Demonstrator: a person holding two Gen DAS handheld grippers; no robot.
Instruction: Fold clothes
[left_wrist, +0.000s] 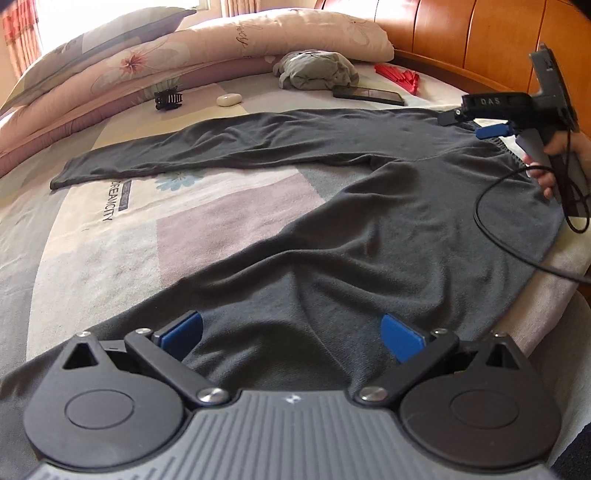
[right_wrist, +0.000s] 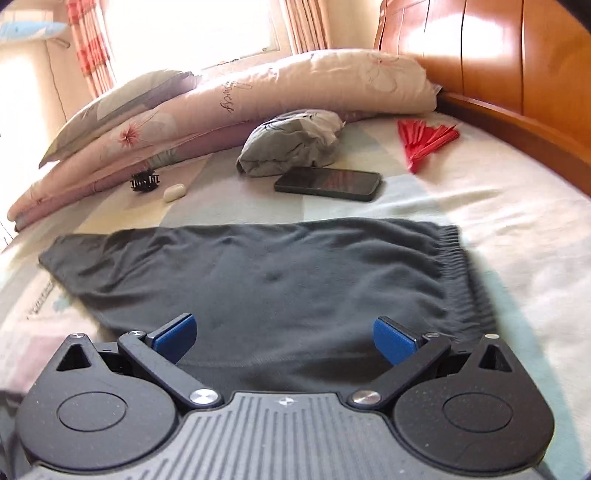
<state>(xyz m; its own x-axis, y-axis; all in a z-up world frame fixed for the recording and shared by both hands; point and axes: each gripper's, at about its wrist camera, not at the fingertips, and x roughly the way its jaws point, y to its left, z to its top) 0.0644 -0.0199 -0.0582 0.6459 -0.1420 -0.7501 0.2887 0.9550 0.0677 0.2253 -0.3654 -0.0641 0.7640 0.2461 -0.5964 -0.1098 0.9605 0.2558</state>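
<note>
Dark grey trousers lie flat on the bed, their two legs spread apart. One leg runs far left; the other comes toward my left gripper, which is open just over it with nothing between the blue pads. In the right wrist view the trousers' upper part fills the middle, with the ribbed waistband at the right. My right gripper is open above the cloth near the waistband. The left wrist view also shows this right gripper, held by a hand.
Beyond the trousers lie a black phone, a grey cloth bundle, a red fan, a black hair claw and a white case. A folded quilt and wooden headboard bound the bed. A black cable trails across the waistband.
</note>
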